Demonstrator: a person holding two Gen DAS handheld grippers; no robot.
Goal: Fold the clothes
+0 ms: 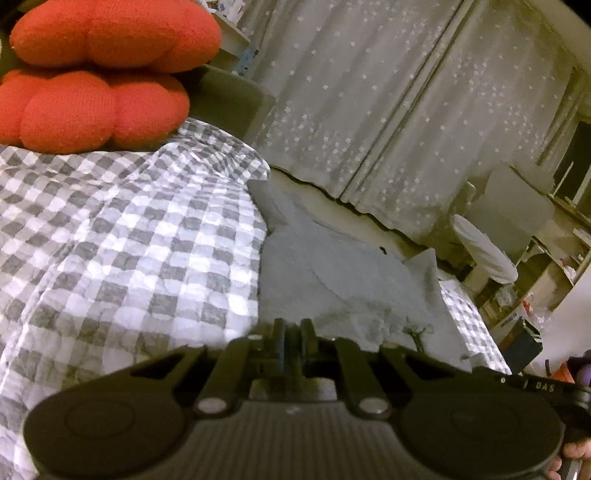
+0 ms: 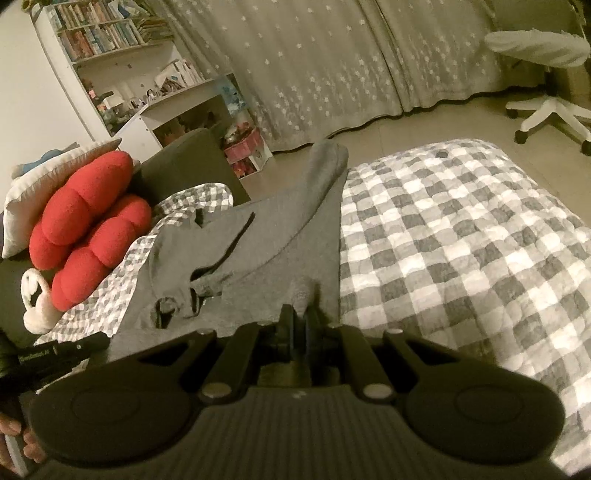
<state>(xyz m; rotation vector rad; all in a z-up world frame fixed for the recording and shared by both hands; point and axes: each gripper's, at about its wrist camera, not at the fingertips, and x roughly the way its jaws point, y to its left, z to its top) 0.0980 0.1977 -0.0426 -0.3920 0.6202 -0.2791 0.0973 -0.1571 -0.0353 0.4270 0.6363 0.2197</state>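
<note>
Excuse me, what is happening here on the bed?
A person is folding a grey garment on a bed with a checked quilt, holding tongs in each hand. The right tongs and the left tongs both sit nearly closed at the garment's near edge. It lies stretched out, not yet folded. Two red cushions rest beside it.

One grey garment (image 2: 280,236) lies along the middle of the checked quilt (image 2: 461,236). Two red cushions (image 2: 88,236) are stacked at the quilt's far left corner, with one white pillow (image 2: 44,173) behind them and one white ring-shaped plush (image 2: 35,299) beside them. Two star-dotted curtain panels (image 1: 369,103) hang past the quilt's far edge. One white swivel chair (image 2: 543,92) stands beyond the far right corner, and one bookshelf (image 2: 103,33) beyond the far left. Two grippers, left (image 1: 291,325) and right (image 2: 299,314).
</note>
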